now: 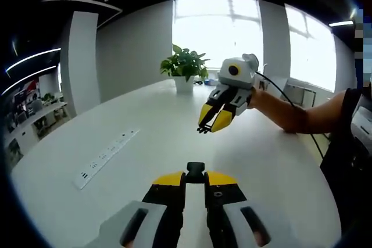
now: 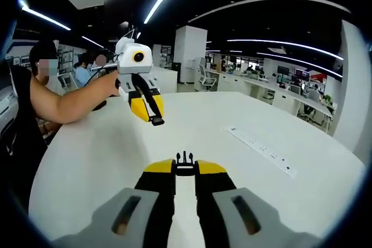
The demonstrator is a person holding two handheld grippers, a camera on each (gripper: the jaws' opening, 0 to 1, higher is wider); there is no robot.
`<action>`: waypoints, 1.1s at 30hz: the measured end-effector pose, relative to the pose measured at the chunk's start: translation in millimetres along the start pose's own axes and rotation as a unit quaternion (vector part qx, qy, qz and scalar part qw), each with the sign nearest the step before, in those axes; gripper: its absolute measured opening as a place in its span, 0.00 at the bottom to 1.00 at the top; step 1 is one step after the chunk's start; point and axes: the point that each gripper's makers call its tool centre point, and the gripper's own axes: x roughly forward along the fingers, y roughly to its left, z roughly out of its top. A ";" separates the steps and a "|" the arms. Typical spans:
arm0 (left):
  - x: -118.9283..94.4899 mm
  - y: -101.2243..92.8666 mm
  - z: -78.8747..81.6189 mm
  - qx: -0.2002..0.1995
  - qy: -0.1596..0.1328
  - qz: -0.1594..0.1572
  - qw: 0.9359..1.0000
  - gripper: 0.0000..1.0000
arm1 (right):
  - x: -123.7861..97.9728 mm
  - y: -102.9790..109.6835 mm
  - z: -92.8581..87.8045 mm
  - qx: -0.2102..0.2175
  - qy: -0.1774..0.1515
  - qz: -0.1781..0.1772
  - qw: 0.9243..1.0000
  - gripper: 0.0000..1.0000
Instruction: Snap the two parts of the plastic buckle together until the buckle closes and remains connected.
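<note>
The black buckle is in two separate halves, both held above the white table. My left gripper is shut on the socket half, which juts from its yellow tips; the same gripper and socket half appear at upper left in the right gripper view. My right gripper is shut on the pronged half, prongs pointing away. That gripper hangs at centre right of the left gripper view with the pronged half at its tips. A wide gap separates the halves.
A white power strip lies flat on the table, also visible as the strip. A potted plant stands at the table's far end by the windows. A person's arm reaches in, the same person's other arm in the right view.
</note>
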 end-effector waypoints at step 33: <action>-1.2 -25.3 -1.0 0.004 0.001 -0.009 1.000 0.11 | -6.6 10.9 5.0 -0.008 0.005 -0.001 1.000 0.12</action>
